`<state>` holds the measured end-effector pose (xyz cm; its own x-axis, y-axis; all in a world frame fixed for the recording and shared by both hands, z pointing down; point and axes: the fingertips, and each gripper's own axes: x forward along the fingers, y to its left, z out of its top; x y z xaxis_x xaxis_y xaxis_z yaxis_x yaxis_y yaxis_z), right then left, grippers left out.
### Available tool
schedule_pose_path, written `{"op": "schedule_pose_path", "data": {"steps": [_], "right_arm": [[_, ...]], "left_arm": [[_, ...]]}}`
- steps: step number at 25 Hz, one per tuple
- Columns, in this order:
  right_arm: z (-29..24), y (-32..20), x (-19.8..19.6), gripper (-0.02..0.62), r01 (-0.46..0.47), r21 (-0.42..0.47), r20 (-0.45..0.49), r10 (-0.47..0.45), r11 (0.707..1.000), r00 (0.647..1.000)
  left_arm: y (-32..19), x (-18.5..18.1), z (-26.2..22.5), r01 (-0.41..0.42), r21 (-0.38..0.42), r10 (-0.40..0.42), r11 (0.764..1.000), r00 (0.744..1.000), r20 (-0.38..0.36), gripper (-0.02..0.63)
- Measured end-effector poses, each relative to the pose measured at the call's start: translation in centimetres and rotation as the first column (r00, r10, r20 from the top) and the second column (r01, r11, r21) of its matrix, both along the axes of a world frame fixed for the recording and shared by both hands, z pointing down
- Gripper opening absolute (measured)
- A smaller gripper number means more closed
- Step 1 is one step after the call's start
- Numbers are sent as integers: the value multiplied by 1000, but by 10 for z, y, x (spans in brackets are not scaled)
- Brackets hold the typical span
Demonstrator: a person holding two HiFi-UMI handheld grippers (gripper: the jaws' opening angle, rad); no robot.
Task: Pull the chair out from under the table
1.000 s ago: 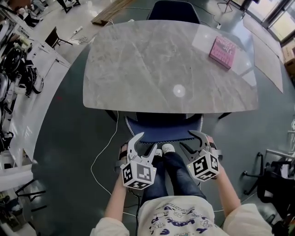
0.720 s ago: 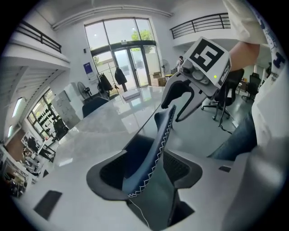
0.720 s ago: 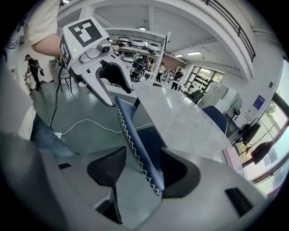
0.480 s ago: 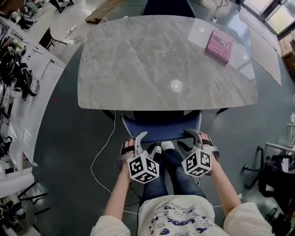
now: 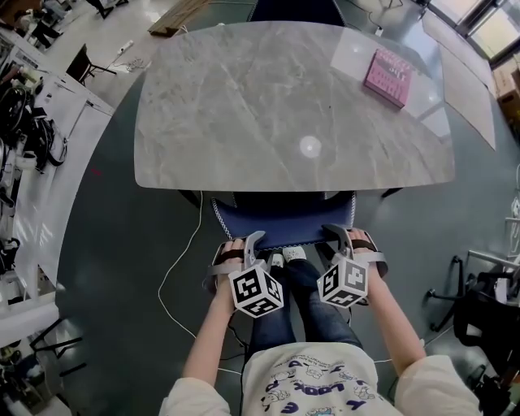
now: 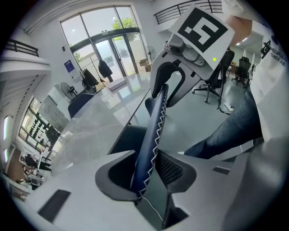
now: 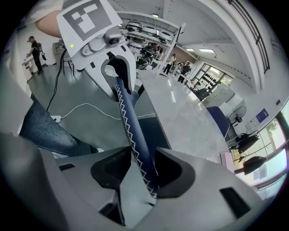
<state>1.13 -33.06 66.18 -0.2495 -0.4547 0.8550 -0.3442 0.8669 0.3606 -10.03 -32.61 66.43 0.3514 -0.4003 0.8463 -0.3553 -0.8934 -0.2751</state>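
A dark blue chair with white stitching (image 5: 280,223) is tucked under the grey marble table (image 5: 244,106). Only its backrest shows past the table's near edge. My left gripper (image 5: 248,244) sits on the backrest's top edge at the left corner. Its jaws have just been closing, and the padded edge (image 6: 151,135) is pinched between them. My right gripper (image 5: 337,236) holds the right corner the same way. Its jaws have also just been closing on the edge (image 7: 128,122). Each gripper view shows the other gripper at the far end of the backrest.
A pink book (image 5: 387,77) lies on the table's far right. A second blue chair (image 5: 292,10) stands at the far side. A white cable (image 5: 183,260) runs over the floor at the left. The person's legs and shoes (image 5: 284,260) are right behind the chair. An office chair (image 5: 479,309) stands at the right.
Both grippers have come down onto the top edge of the chair's backrest. Their jaws, wide apart before, have narrowed around it.
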Motion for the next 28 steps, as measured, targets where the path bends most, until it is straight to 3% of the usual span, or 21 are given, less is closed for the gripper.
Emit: {"op": "schedule_pose_path", "data": {"steps": [8,28], "right_arm": [[1,0,-1,118,78,-9,-92,-78,997,993],[13,51,-2,92,75,-66,-99,-82,995,992]], "left_arm": [[3,0,1,-84,31,82,996,995,55,101],[53,-1,14,-147,-5,147,989,984,98,78]]}}
